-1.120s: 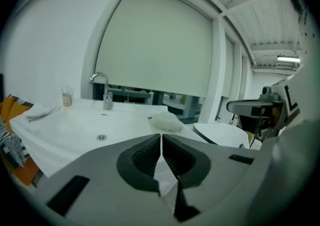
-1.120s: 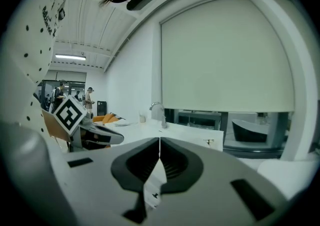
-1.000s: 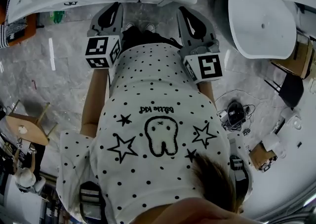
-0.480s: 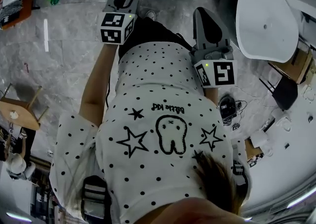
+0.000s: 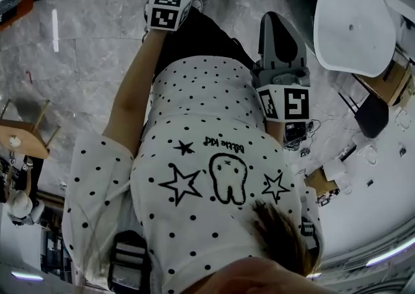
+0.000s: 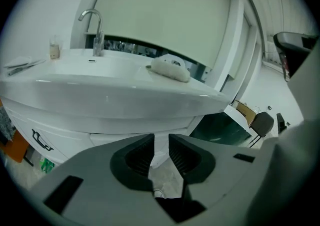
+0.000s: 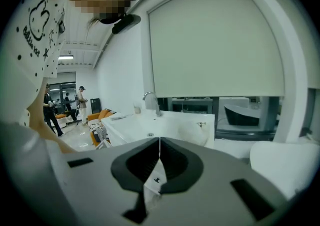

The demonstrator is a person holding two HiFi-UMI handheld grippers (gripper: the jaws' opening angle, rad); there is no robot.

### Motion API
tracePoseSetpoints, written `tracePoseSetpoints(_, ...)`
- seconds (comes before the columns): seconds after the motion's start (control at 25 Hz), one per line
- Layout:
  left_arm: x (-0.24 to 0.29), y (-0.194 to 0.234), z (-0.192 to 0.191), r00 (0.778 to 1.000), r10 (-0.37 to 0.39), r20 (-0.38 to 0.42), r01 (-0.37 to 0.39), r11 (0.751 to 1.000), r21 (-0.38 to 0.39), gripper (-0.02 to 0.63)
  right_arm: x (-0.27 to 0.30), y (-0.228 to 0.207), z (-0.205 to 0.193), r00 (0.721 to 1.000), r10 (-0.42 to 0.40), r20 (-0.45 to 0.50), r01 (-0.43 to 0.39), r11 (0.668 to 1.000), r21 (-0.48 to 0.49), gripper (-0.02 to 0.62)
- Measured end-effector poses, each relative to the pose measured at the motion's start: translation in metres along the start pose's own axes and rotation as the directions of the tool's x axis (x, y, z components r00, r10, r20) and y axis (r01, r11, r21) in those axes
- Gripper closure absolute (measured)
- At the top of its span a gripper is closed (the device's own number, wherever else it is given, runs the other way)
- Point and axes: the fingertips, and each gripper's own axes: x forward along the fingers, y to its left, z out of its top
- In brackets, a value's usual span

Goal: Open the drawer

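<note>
Left gripper view shows your left gripper with its jaws parted by a narrow gap. They have just been opening, and nothing stands between the pads; only floor and white cabinet show through the gap. The drawer, which I judge to be the white front panel under the basin, lies ahead of and slightly above those fingertips. It is apart from them and reads as closed. No handle or pull edge can be made out on it from this angle. The basin rim overhangs above the fingertips, with a faucet and a white bundle on top, well beyond them. Your right gripper has its jaws together with nothing in them, and it looks toward the basin top rather than at the drawer. Findings on risk: the present gap looks tight, so the fingers may butt against the drawer edge instead of straddling it unless you widen them first. With no grip feature visible, a closure on the smooth front would likely slip off on the pull. Rising as you reach could knock the fingertips into the overhanging rim. Head view shows you standing close against the cabinet, so a drawer drawn out may stop against you unless you step back.
</note>
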Motion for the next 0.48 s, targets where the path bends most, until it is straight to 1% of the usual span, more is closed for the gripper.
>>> tracePoseSetpoints(0.08, 0.017, 0.002, -0.010, 1.000, 0.004, -0.012, -0.004, 1.000, 0.006, 0.512, 0.002, -0.003, -0.004, 1.000, -0.005, -0.006, 0.005, 1.000, 0.003, 0.581)
tracePoseSetpoints(0.2, 0.043, 0.023, -0.044, 0.999, 0.023, -0.036, -0.023, 1.000, 0.009, 0.508, 0.016, 0.005, -0.025, 1.000, -0.007, -0.013, 0.007, 1.000, 0.012, 0.581)
tracePoseSetpoints(0.28, 0.059, 0.036, -0.060, 0.999, 0.031, -0.043, -0.033, 0.999, -0.025, 0.488, 0.023, 0.009, -0.034, 1.000, -0.008, -0.016, 0.008, 1.000, 0.011, 0.581)
tracePoseSetpoints(0.36, 0.069, 0.038, -0.070, 0.997, 0.050, -0.057, -0.053, 0.997, -0.056, 0.480, 0.021, 0.010, -0.034, 1.000, 0.002, -0.029, -0.002, 1.000, 0.004, 0.581)
tracePoseSetpoints(0.48, 0.082, 0.050, -0.087, 0.993, 0.085, -0.077, -0.091, 0.993, -0.074, 0.469, 0.023, 0.014, -0.038, 0.999, 0.020, -0.045, -0.020, 1.000, 0.004, 0.581)
